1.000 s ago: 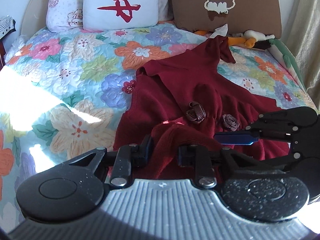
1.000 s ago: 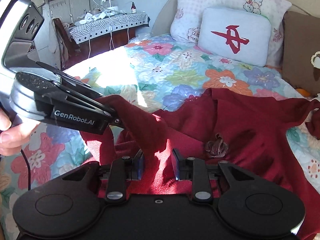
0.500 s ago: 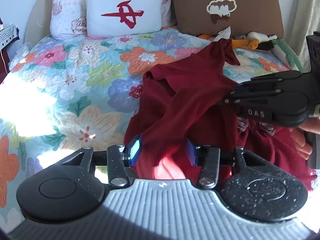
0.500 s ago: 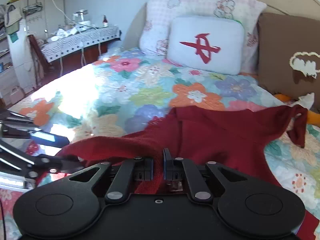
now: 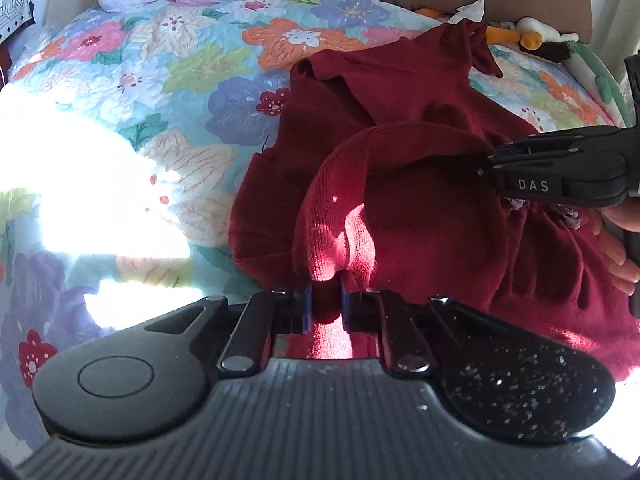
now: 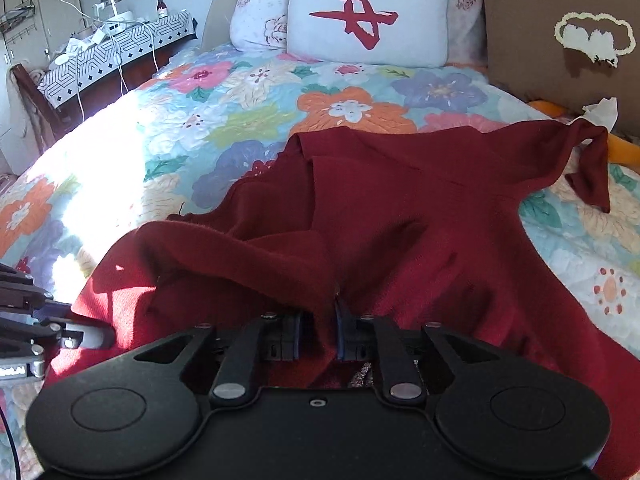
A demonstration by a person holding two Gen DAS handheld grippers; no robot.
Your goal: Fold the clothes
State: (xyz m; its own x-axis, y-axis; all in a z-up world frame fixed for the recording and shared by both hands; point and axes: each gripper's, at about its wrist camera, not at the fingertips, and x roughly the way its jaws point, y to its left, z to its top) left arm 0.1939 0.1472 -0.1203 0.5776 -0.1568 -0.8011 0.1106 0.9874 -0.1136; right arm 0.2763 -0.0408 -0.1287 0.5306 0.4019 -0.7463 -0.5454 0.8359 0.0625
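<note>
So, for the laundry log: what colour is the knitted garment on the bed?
Dark red knitted garment, clearest in the right wrist view.

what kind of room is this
Most likely a bedroom in a home: a bed under a floral quilt, pillows stacked against the headboard, and a cluttered side table by the wall. A dark red garment lies on the bed.

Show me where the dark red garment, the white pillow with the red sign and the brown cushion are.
dark red garment (image 6: 400,216), right wrist view, its flat middle part.
white pillow with the red sign (image 6: 368,20), right wrist view, on the red sign.
brown cushion (image 6: 532,40), right wrist view, plain brown front.
</note>
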